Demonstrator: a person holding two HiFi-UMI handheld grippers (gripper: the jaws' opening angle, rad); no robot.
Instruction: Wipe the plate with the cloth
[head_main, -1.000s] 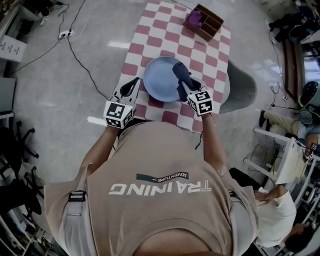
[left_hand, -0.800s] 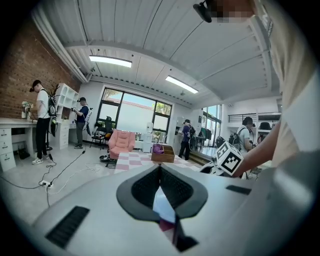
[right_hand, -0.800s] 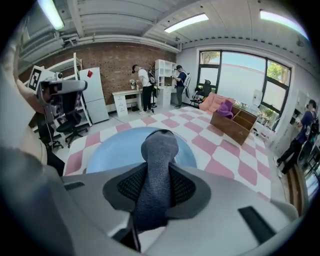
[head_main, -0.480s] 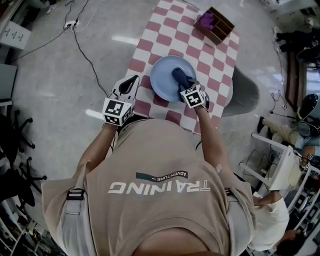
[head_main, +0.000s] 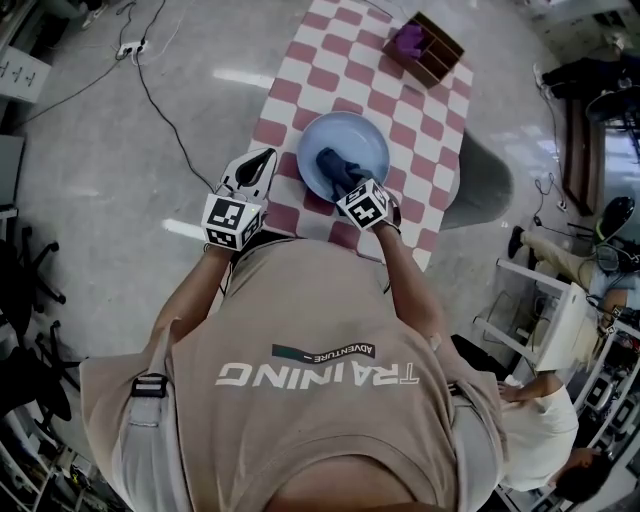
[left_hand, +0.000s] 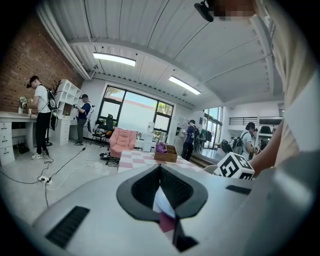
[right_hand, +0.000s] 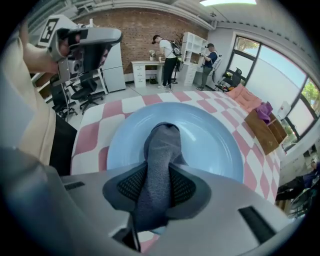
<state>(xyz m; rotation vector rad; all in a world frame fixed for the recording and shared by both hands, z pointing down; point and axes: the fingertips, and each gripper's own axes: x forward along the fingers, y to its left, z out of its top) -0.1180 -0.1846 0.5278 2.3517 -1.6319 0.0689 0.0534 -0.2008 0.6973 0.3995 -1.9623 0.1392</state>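
Observation:
A light blue plate lies on the near half of the red and white checked table. My right gripper is shut on a dark blue-grey cloth. It points steeply down, and the cloth's free end rests on the plate's near left part. My left gripper hovers beside the table's left edge, apart from the plate. Its tips meet with nothing between them. It also shows in the right gripper view.
A wooden box holding something purple stands at the table's far right. A grey seat pokes out right of the table. Cables run over the floor at left. People stand at desks and sit at right.
My right gripper has come down and carried the cloth from the plate's right side toward its near left part. The left gripper has barely shifted.

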